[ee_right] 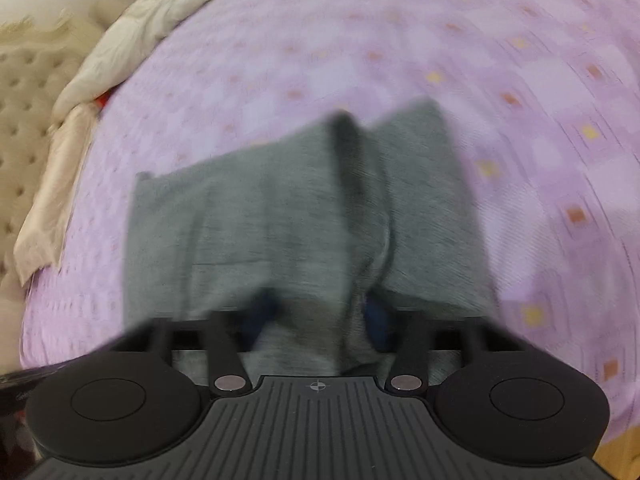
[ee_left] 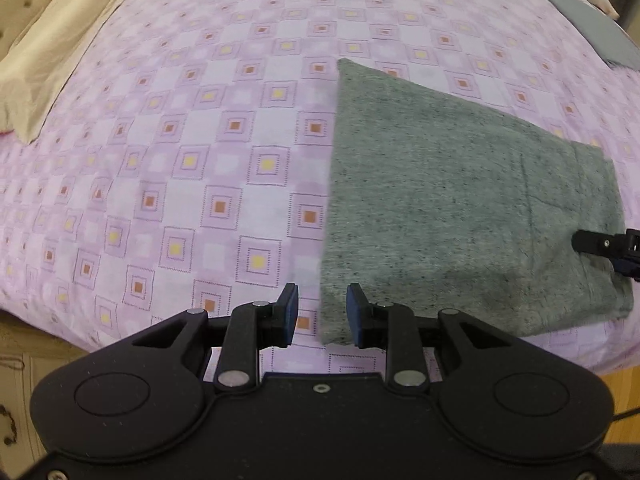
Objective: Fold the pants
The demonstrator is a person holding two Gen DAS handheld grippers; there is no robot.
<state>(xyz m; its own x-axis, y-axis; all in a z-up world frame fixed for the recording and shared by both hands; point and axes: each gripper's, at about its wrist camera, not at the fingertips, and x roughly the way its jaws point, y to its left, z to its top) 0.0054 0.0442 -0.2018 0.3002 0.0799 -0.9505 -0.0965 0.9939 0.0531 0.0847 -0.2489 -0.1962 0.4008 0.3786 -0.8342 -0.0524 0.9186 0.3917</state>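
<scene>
The grey flecked pants lie folded into a flat oblong on the pink checked bedspread. My left gripper is open, its fingers either side of the near left corner of the pants, holding nothing. The right gripper shows at the right edge of the left wrist view, resting on the cloth. In the blurred right wrist view the pants bunch up between the fingers of my right gripper; the jaws stand fairly wide with cloth between them, and I cannot tell if they pinch it.
A beige quilt is piled along the left of the bed by a tufted headboard. A folded grey garment lies at the far right. The bed's near edge and wooden floor are just below the grippers.
</scene>
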